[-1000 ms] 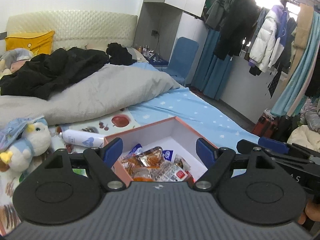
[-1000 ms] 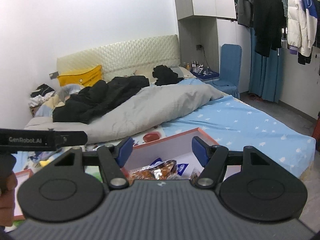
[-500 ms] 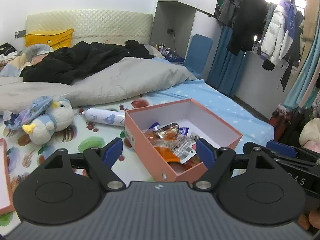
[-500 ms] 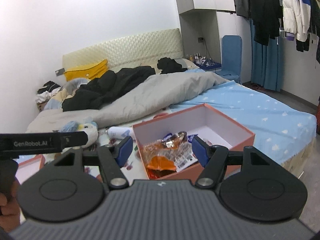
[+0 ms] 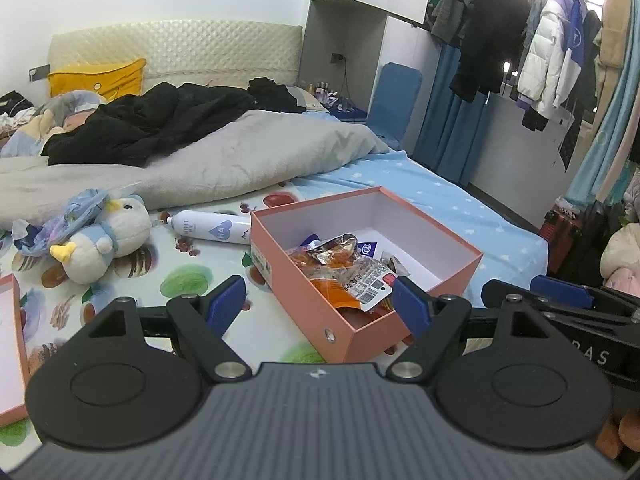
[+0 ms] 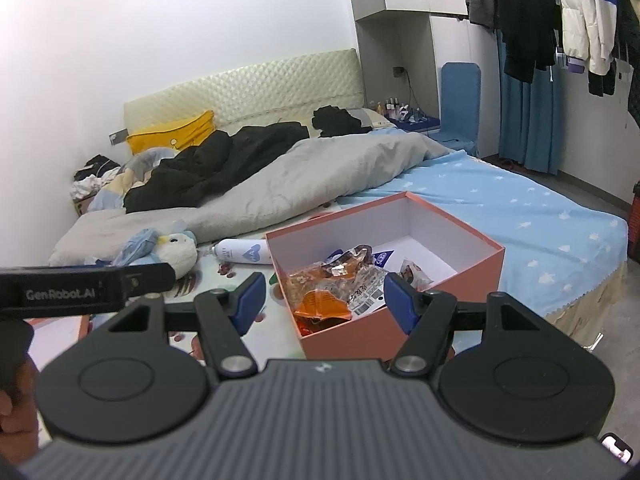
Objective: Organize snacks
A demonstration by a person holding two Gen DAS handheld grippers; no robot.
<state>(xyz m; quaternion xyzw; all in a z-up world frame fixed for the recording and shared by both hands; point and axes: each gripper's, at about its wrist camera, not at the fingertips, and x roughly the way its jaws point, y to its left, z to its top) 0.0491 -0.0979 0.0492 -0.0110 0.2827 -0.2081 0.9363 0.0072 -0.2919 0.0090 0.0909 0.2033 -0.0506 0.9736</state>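
A salmon-pink box (image 5: 304, 294) with a white inside stands open on the bed. Several snack packets (image 5: 340, 266) lie piled at its near end, an orange one on top. My left gripper (image 5: 318, 302) hovers just short of the box's near corner, open, with nothing between its blue pads. My right gripper (image 6: 324, 297) is open too and empty, facing the same box (image 6: 360, 336) and the snack packets (image 6: 332, 282). Each gripper shows in the other's view: the right gripper (image 5: 560, 300) at the right edge, the left gripper (image 6: 80, 284) at the left edge.
A plush bird (image 5: 108, 236) and a white bottle (image 5: 212, 230) lie left of the box on a fruit-print sheet. The box lid (image 5: 10, 340) sits at the far left. A grey duvet (image 5: 240, 160) and black clothes fill the back; hanging coats (image 5: 548, 52) stand right of the bed.
Both grippers moved and sank a little in the first half second, bringing the whole box into view between the fingers. Since then they have held still; the jaws have not changed.
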